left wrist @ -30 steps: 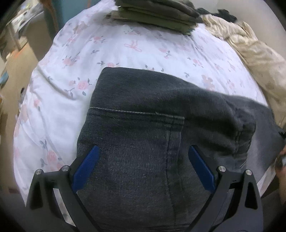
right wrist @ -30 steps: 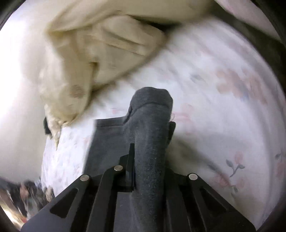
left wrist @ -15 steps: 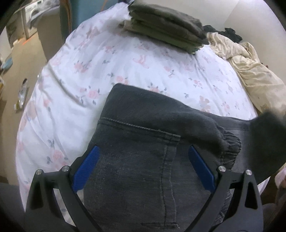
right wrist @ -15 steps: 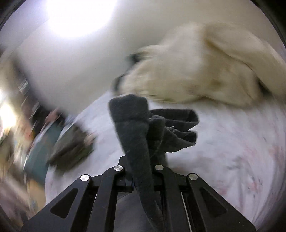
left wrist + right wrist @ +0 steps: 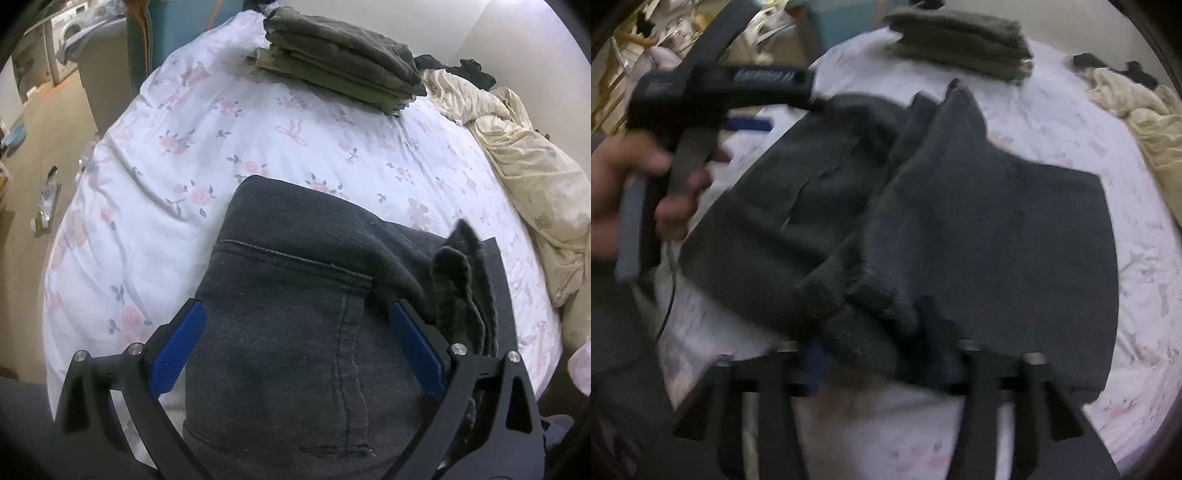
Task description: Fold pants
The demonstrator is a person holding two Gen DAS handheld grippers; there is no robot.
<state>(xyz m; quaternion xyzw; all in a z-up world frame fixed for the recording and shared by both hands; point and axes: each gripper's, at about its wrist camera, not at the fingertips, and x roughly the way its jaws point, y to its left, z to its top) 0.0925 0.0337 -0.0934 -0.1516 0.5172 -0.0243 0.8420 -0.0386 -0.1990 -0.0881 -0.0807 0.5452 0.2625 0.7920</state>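
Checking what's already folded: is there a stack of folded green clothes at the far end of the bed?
Yes, a neat pile of folded green clothes lies on the flowered bed sheet at the far end.

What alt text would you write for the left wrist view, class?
Dark grey pants lie partly folded on a floral sheet, between the wide-open blue pads of the left tool. A stack of olive clothes sits behind, a cream blanket to the right.

The pants [image 5: 295, 332] lie on the near part of the bed [image 5: 166, 192]. A folded stack [image 5: 340, 70] sits behind them at the far end. Crumpled bedding [image 5: 528, 173] lies to their right.
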